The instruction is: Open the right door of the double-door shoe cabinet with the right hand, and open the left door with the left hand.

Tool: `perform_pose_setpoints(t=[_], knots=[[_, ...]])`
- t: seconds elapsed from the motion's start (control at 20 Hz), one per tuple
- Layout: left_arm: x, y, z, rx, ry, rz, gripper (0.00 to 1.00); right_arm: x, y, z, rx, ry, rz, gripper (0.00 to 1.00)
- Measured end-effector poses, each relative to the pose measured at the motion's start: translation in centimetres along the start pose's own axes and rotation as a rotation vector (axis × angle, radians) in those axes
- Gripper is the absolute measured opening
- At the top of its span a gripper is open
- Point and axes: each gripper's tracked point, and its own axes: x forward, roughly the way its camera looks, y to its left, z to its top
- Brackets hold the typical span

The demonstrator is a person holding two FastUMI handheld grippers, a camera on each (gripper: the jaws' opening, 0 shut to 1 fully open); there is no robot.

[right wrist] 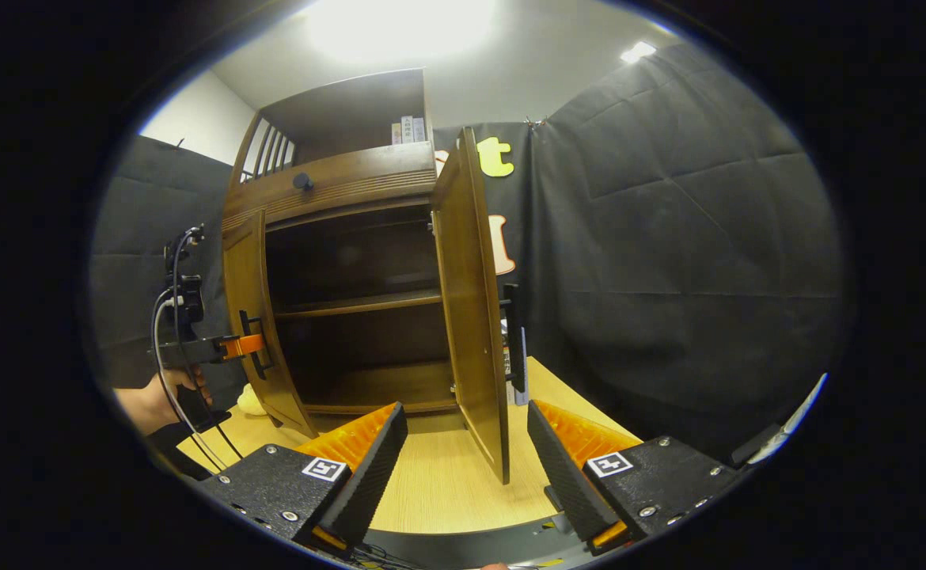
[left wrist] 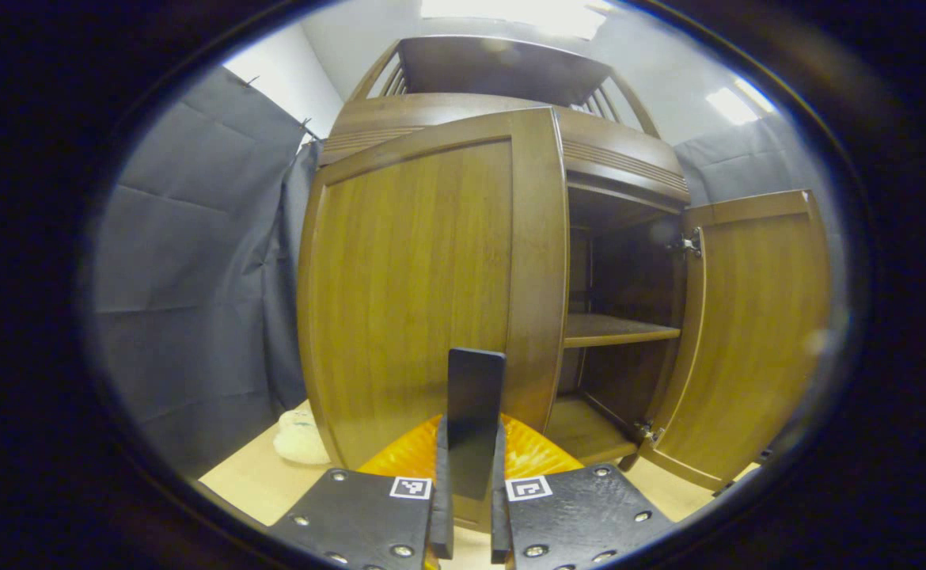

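Now | left gripper (left wrist: 469,475) fingers clenched on left door handle (left wrist: 475,396), left door (left wrist: 423,285) just ahead, partly swung | right gripper (right wrist: 463,451) fingers released, right door (right wrist: 475,301) standing open between them | pull along hinge arc, keep grip square

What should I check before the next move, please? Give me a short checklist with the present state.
1. Right door swung open: ok.
2. Right gripper open and off that door: ok.
3. Left gripper closed on the left door's handle: ok.
4. Left door fully open: not ok, only partly.
5. Table free ahead of the left door's swing: cannot tell.
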Motion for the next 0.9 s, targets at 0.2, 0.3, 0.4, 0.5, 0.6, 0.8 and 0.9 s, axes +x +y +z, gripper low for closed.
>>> perform_pose_setpoints(t=[0.2,0.3,0.4,0.5,0.6,0.8,0.9], knots=[[-2.8,1.8,0.0,-0.017,-0.003,0.018,0.14,0.6,1.4,0.1,0.006,-0.001,0.032,0.95],[-4.1,2.9,-0.1,-0.029,0.0,0.03,0.14,0.8,2.1,0.2,0.003,-0.004,0.051,0.94],[-5.3,3.9,-0.2,-0.037,0.0,0.039,0.13,1.0,2.9,0.2,-0.005,-0.004,0.071,0.95],[-6.4,4.7,-0.2,-0.04,-0.001,0.05,0.13,1.2,3.8,-0.1,-0.007,0.003,0.091,0.95],[-7.1,5.8,-0.2,-0.056,0.004,0.059,0.13,1.4,4.6,-0.4,-0.008,0.013,0.109,0.95],[-8.6,7.8,-0.2,-0.067,-0.002,0.082,0.13,1.7,6.6,-0.5,-0.021,0.016,0.146,0.95],[-9.3,8.7,-0.2,-0.067,-0.002,0.092,0.13,1.9,7.5,-0.7,-0.023,0.018,0.164,0.95]])
